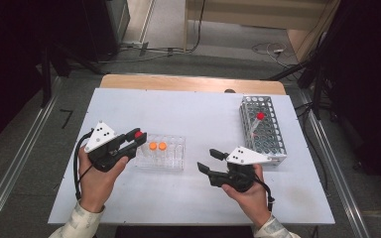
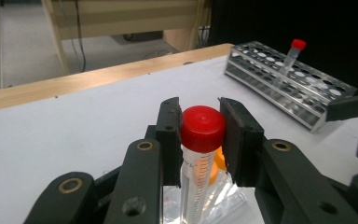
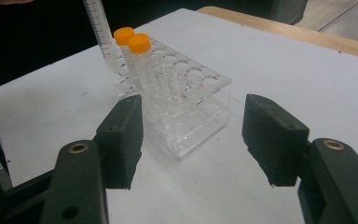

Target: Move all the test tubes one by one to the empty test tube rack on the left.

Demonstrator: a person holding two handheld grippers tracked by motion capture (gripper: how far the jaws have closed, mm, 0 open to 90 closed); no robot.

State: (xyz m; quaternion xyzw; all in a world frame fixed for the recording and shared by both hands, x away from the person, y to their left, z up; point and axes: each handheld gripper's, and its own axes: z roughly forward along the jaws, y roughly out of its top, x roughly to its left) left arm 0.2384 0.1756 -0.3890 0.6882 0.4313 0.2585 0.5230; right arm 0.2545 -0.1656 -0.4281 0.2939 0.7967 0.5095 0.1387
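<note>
My left gripper (image 1: 138,138) (image 2: 199,135) is shut on a clear red-capped tube (image 2: 202,128) (image 1: 138,134), gripped just under its cap and hanging upright above the left end of a clear plastic rack (image 1: 171,157) (image 3: 200,116). Two orange-capped tubes (image 1: 157,146) (image 3: 133,39) stand in that rack. My right gripper (image 1: 209,161) (image 3: 193,135) is open, low over the table to the right of the clear rack, with nothing between its jaws. A second red-capped tube (image 1: 259,118) (image 2: 292,53) leans in the metal rack (image 1: 273,144) (image 2: 279,88) at the right.
The white tabletop (image 1: 203,114) has a wooden strip (image 1: 188,83) along its far edge. Metal rails run along the floor on both sides. Cables lie on the floor beyond the table.
</note>
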